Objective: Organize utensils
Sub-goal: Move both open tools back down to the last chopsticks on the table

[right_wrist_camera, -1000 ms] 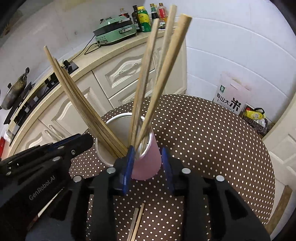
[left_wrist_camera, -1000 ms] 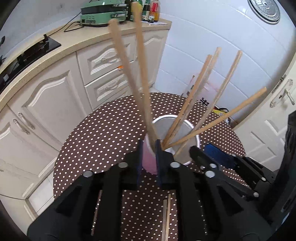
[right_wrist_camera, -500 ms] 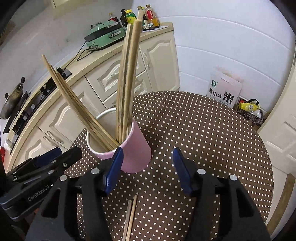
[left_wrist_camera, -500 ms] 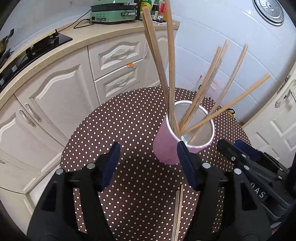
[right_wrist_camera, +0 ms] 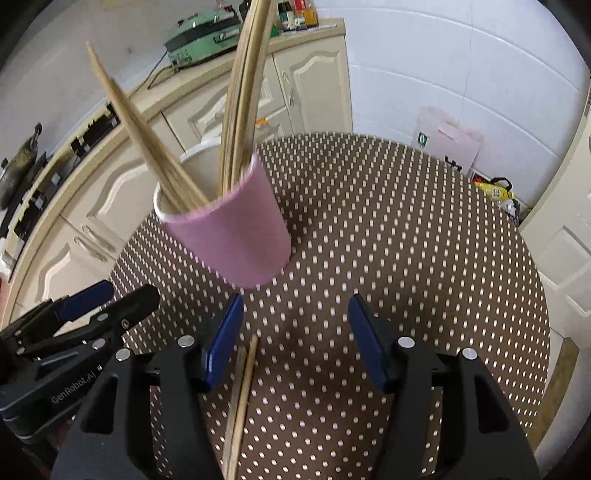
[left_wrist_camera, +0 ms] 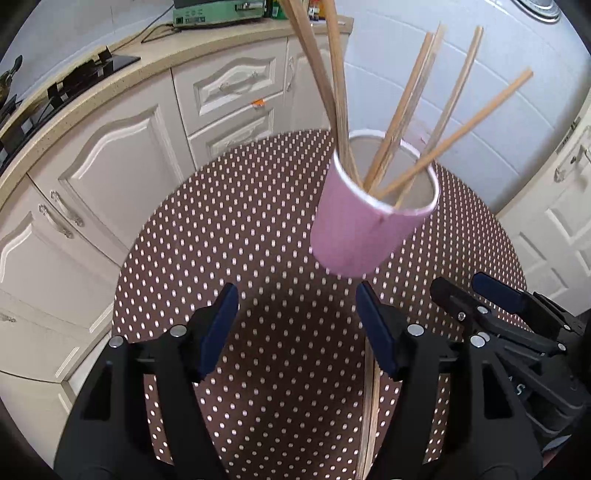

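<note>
The pink cup (left_wrist_camera: 364, 229) stands on the dotted desk (left_wrist_camera: 229, 236) with wooden chopsticks (left_wrist_camera: 404, 107) fanned out of it. Just short of the cup, the left gripper (left_wrist_camera: 297, 325) and right gripper (right_wrist_camera: 295, 336) gape wide, empty. Two loose chopsticks (right_wrist_camera: 242, 391) lie beside the cup.

Home kitchen: cream cabinets (left_wrist_camera: 110, 177) w/ beige countertop (left_wrist_camera: 122, 74), black cooktop (left_wrist_camera: 74, 79), green appliance (right_wrist_camera: 199, 37), sauce bottles (right_wrist_camera: 295, 14), tiled wall (right_wrist_camera: 461, 74), polka-dot table (right_wrist_camera: 388, 229).
</note>
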Action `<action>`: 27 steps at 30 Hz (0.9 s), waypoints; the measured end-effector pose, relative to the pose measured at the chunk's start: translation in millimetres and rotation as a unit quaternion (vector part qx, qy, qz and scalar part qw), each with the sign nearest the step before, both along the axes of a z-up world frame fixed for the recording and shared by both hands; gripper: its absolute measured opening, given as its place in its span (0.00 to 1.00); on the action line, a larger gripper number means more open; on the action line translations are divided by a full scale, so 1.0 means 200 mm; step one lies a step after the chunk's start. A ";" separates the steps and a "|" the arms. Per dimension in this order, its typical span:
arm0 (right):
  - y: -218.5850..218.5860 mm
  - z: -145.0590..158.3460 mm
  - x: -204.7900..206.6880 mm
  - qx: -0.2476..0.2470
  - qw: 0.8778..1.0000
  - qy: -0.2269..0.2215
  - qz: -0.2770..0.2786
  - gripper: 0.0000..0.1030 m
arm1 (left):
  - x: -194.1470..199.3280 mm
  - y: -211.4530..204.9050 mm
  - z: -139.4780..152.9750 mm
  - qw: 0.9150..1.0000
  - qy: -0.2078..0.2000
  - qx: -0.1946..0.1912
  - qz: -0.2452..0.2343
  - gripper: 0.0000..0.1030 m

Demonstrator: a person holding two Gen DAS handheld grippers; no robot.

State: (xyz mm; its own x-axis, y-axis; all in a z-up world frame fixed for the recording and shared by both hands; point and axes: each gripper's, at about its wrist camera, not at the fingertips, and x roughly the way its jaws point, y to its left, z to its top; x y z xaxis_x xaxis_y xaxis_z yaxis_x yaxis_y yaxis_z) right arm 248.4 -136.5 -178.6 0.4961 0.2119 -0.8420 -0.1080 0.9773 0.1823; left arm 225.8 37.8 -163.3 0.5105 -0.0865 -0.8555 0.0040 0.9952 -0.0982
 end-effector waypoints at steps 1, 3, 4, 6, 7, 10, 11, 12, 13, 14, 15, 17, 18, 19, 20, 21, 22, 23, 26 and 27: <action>0.00 -0.02 -0.01 -0.003 1.000 0.005 0.002 0.54 | -0.01 0.00 -0.01 1.000 0.004 0.000 0.000 0.64; 0.01 -0.05 -0.04 -0.009 1.000 0.015 0.007 0.55 | -0.04 -0.01 -0.03 1.000 0.012 0.001 -0.001 0.64; 0.02 -0.07 -0.05 -0.013 1.000 0.021 0.010 0.55 | -0.05 -0.01 -0.05 1.000 0.016 0.003 -0.002 0.64; 0.02 -0.10 -0.06 -0.019 0.999 0.034 0.015 0.55 | -0.08 -0.01 -0.07 1.000 0.022 0.007 -0.003 0.65; 0.03 -0.12 -0.08 -0.018 0.999 0.039 0.017 0.55 | -0.09 -0.01 -0.08 1.000 0.027 0.009 -0.005 0.65; 0.04 -0.15 -0.10 -0.022 0.998 0.051 0.022 0.55 | -0.11 -0.02 -0.11 0.999 0.036 0.020 -0.009 0.65; 0.05 -0.16 -0.11 -0.022 0.998 0.055 0.023 0.55 | -0.11 -0.01 -0.12 0.999 0.039 0.023 -0.010 0.65; 0.05 -0.17 -0.12 -0.021 0.998 0.060 0.025 0.55 | -0.12 -0.01 -0.13 0.999 0.042 0.025 -0.010 0.65; 0.06 -0.18 -0.13 -0.019 0.997 0.065 0.026 0.55 | -0.13 -0.01 -0.14 0.999 0.046 0.026 -0.011 0.65; 0.07 -0.19 -0.13 -0.016 0.997 0.070 0.028 0.55 | -0.13 0.00 -0.14 0.998 0.048 0.026 -0.010 0.65; 0.07 -0.20 -0.14 -0.016 0.997 0.073 0.031 0.55 | -0.14 0.00 -0.15 0.998 0.052 0.027 -0.009 0.66; 0.08 -0.21 -0.15 -0.020 0.996 0.075 0.037 0.55 | -0.15 0.01 -0.17 0.998 0.058 0.028 -0.008 0.67; 0.08 -0.21 -0.16 -0.022 0.996 0.077 0.040 0.55 | -0.16 0.02 -0.17 0.998 0.060 0.029 -0.008 0.67; 0.09 -0.21 -0.16 -0.023 0.996 0.080 0.042 0.55 | -0.17 0.02 -0.18 0.997 0.063 0.032 -0.009 0.67; 0.09 -0.22 -0.17 -0.023 0.995 0.082 0.044 0.55 | -0.18 0.02 -0.18 0.997 0.065 0.033 -0.009 0.67; 0.10 -0.22 -0.17 -0.024 0.995 0.086 0.047 0.55 | -0.18 0.03 -0.19 0.997 0.067 0.034 -0.010 0.67; 0.10 -0.23 -0.18 -0.025 0.995 0.088 0.050 0.55 | -0.19 0.03 -0.20 0.997 0.069 0.035 -0.011 0.67; 0.11 -0.23 -0.18 -0.029 0.994 0.088 0.053 0.55 | -0.19 0.03 -0.21 0.997 0.074 0.037 -0.011 0.68; 0.14 -0.24 -0.18 -0.035 0.994 0.087 0.062 0.55 | -0.19 0.05 -0.24 0.995 0.082 0.047 -0.012 0.68; 0.14 -0.24 -0.18 -0.037 0.993 0.087 0.063 0.55 | -0.19 0.05 -0.25 0.995 0.085 0.048 -0.013 0.68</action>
